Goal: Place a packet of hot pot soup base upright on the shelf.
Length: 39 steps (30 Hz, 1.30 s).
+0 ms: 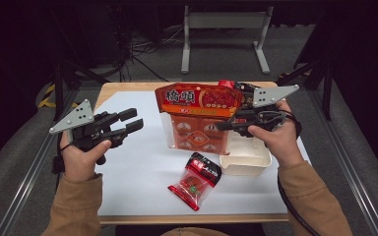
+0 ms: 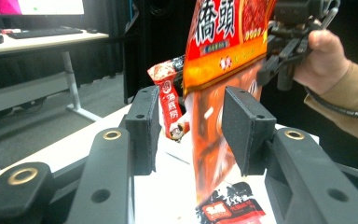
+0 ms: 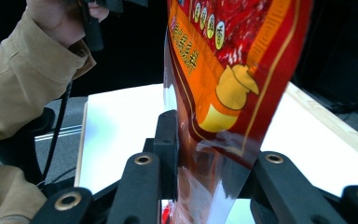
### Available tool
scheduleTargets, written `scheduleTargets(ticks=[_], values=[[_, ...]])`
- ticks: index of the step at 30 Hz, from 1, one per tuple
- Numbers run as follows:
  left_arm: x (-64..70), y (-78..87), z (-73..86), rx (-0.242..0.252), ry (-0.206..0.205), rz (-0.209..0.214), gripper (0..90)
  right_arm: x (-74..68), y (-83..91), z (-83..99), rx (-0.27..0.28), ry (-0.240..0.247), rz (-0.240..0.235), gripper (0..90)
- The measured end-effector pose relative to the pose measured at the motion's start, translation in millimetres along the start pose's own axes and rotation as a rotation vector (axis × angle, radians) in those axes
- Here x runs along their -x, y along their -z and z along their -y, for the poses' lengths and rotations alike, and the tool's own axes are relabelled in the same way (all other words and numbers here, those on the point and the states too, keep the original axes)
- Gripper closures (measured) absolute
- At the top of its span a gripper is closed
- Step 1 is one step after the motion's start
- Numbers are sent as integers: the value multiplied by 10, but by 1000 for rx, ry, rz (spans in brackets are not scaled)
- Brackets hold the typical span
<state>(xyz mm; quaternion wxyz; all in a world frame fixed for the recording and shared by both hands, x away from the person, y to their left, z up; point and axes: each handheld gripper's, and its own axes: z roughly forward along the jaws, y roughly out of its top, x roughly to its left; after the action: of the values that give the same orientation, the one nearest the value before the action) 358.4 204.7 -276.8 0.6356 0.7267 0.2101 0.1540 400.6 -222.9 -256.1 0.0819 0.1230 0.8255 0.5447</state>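
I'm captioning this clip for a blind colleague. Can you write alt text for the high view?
The right hand-held gripper holds a large red-orange pouch upright over a white sheet on a wooden table. The left hand-held gripper hangs open to the pouch's left, apart from it. A small red packet and a white tray lie in front.

Both grippers are matte black. The left gripper [image 1: 134, 120] and the right gripper [image 1: 225, 123] each carry a grey three-cornered plate [image 1: 74, 116] on top, dotted with small dark holes. Brass-coloured rings [image 2: 112, 135] sit at the joints behind the blocky, flat-faced fingers [image 2: 142, 126]. A black cable [image 1: 288, 204] trails from the back of the right gripper. The person wears tan sleeves [image 1: 76, 206] with ribbed cuffs.
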Motion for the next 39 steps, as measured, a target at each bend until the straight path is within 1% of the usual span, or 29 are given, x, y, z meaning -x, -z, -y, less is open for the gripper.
scheduleTargets(ticks=[3,6,12,18,25,27,30,39], values=[[-20,-1,17,-7,8,-6,572,25,80,-1,0,-1,19,708],[-46,-2,38,-24,4,-26,563,51,145,8,1,-6,38,709],[-98,14,78,-34,19,-35,560,101,282,44,10,-15,77,709],[-135,20,103,-40,24,-46,540,135,409,93,26,-27,108,709],[-155,16,120,-45,29,-48,539,156,530,160,53,-49,141,709],[-160,18,122,-46,30,-48,540,167,587,192,63,-60,160,709],[-168,18,129,-48,35,-48,539,174,640,220,71,-68,175,710],[-187,11,141,-53,40,-45,543,177,738,312,98,-90,225,711]])
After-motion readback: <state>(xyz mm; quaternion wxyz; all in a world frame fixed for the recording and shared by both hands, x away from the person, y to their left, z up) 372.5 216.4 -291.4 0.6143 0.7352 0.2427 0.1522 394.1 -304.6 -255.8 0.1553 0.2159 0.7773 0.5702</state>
